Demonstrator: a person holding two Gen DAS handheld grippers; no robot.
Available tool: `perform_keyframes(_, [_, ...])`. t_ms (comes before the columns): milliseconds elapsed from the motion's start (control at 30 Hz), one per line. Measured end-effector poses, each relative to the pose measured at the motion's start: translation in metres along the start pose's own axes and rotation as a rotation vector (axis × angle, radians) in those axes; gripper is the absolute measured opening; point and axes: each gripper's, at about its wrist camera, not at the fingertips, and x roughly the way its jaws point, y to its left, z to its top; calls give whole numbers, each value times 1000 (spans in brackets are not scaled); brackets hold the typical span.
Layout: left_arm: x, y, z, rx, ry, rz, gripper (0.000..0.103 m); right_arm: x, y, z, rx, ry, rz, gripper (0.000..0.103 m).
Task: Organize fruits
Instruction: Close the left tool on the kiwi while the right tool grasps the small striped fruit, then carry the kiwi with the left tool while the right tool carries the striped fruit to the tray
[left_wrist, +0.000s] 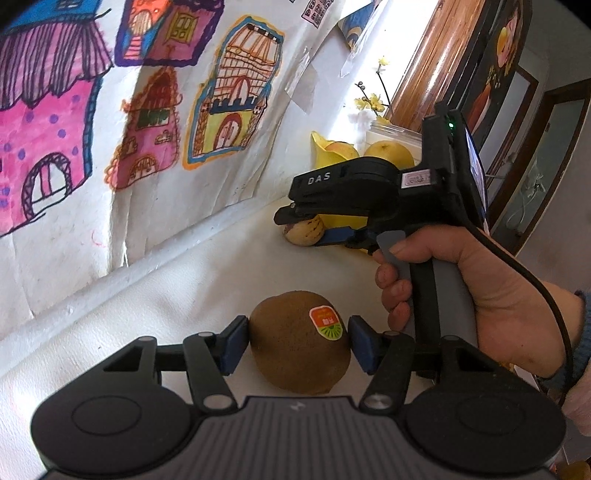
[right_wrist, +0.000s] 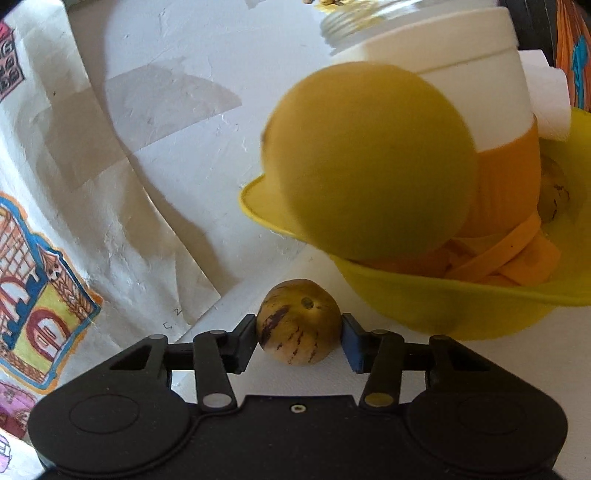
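I read the white letters "DAS" on the black upper body of the right gripper (left_wrist: 317, 221), seen from the left wrist camera. Behind them, a white label (left_wrist: 416, 180) on the same gripper carried pink print that I could not resolve. The kiwi (left_wrist: 300, 341) bore an oval sticker (left_wrist: 327, 323), orange above and green below, with small white characters too blurred to read. From the right wrist camera, I made out faint pencil marks resembling "5" and "2" at the lower corner of a drawing sheet (right_wrist: 173, 317) lying on the white surface. I found no other legible text in either view.
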Motion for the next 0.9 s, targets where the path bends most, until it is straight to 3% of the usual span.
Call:
perform_keyframes(267, [-1, 1, -1, 22, 0, -8, 63, -9, -12, -6, 2, 16, 23, 49])
perform_keyframes(367, [5, 4, -1, -25, 35, -45, 62, -14, -10, -13, -7, 29, 36, 49])
perform_keyframes(900, [-3, -1, -6, 22, 36, -42, 59, -43, -4, -34, -25, 32, 59, 49])
